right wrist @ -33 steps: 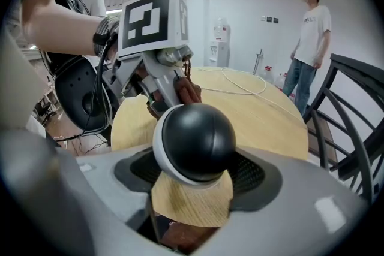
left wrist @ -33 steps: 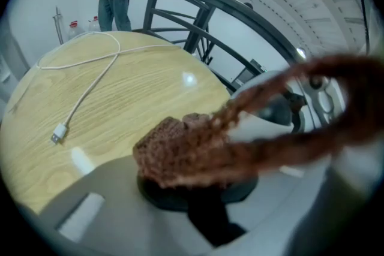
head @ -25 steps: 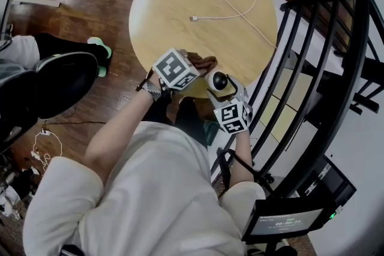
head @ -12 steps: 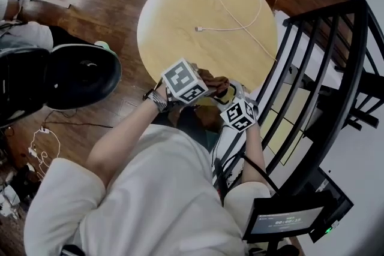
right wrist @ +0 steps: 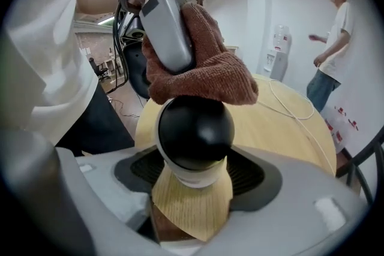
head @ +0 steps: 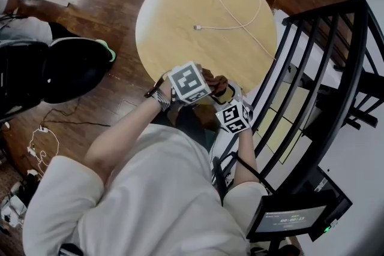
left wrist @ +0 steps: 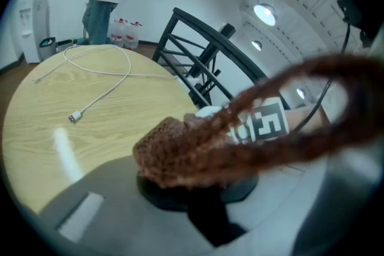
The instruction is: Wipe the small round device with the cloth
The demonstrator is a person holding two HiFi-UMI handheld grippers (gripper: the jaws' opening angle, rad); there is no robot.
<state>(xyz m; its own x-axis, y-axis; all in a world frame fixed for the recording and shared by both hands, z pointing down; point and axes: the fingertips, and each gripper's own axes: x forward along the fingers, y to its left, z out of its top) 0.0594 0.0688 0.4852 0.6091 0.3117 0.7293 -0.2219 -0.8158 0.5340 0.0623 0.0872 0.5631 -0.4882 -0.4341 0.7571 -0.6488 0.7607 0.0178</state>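
Observation:
The small round device (right wrist: pixel 195 129), a black ball on a white base, sits between the jaws of my right gripper (right wrist: pixel 193 186). Those jaws have just been closing and now grip it. A brown cloth (right wrist: pixel 207 72) rests on top of the ball. My left gripper (left wrist: pixel 198 180) is shut on the cloth (left wrist: pixel 180 150), which bunches over its jaws and blurs that view. In the head view both marker cubes meet at the table's near edge, and the cloth (head: pixel 213 82) hides the device there.
A round wooden table (head: pixel 174 21) carries a loose white cable (head: pixel 231 6). A black metal railing (head: pixel 336 69) stands close on the right, a black chair (head: pixel 66 75) on the left. A person (right wrist: pixel 333 39) stands beyond the table.
One second ago the black ball showed bare in the head view beside the cloth. The left gripper has brought the cloth over it, and the ball is now covered.

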